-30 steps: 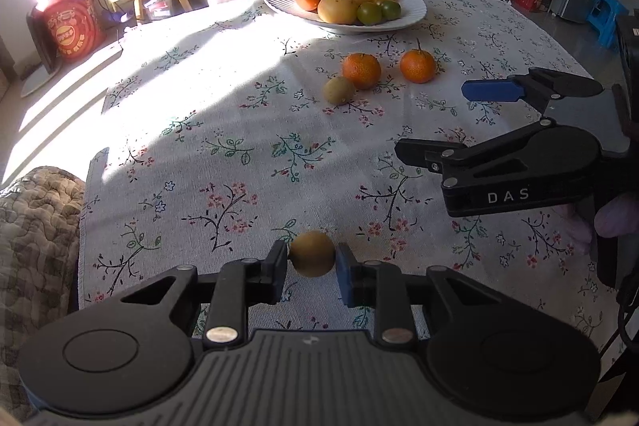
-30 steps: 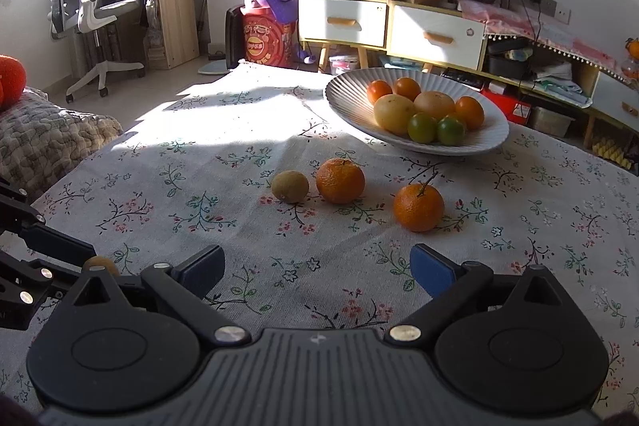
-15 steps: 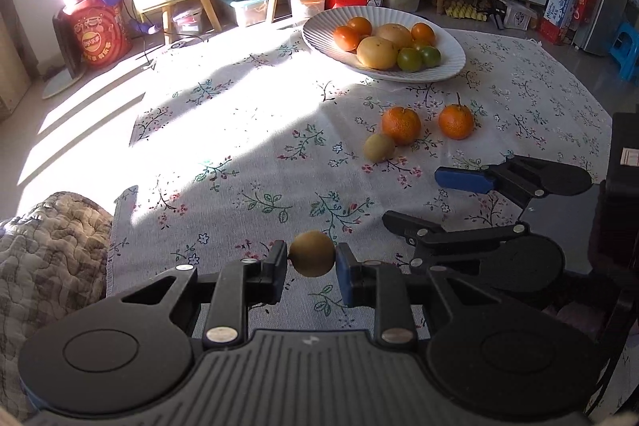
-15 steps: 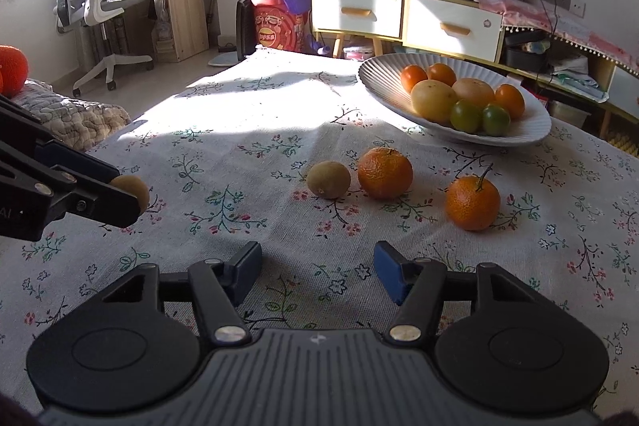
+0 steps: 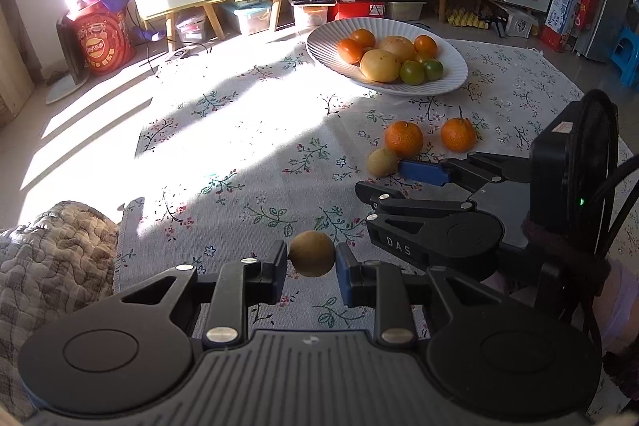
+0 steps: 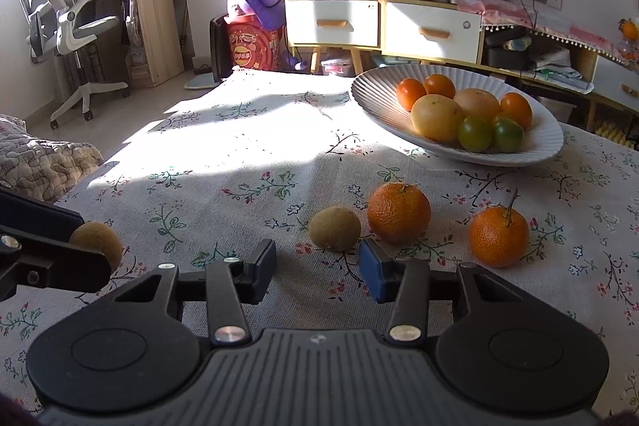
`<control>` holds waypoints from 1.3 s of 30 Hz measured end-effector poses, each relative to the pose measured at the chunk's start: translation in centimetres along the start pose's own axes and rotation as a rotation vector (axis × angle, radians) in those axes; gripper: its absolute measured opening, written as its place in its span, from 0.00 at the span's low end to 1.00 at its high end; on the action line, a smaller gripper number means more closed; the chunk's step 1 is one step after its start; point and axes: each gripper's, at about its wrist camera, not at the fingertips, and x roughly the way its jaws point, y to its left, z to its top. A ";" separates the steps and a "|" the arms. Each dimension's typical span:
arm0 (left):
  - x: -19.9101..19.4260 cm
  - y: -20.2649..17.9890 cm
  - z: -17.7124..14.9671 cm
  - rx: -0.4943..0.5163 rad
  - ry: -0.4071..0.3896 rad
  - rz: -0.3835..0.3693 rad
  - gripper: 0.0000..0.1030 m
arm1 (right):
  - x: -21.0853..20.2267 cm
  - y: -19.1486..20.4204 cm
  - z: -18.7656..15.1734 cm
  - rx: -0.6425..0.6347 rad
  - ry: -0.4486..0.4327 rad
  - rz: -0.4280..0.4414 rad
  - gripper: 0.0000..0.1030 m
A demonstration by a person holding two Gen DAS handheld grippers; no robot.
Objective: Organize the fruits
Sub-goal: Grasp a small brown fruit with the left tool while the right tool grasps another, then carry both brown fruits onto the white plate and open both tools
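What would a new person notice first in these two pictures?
First, the small brown fruit pinched between the fingers of the left gripper, above the flowered tablecloth. Next, the white plate piled with fruit at the far side. The right gripper, jaws just narrowed, empty, points at another brown fruit beside two oranges.

The left gripper (image 6: 48,250) is cut off by the right-wrist picture's edge.

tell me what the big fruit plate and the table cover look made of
Plate: probably glazed ceramic, white, with fine radial ribbing and a soft sheen in the sun; it could be melamine. Tablecloth: woven fabric, matte, with a visible weave, a printed floral pattern and slight wrinkles.
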 end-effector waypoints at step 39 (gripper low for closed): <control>1.1 -1.6 2.1 -0.041 -0.064 -0.065 0.14 | -4.3 -4.4 2.6 -0.072 -0.007 -0.074 0.24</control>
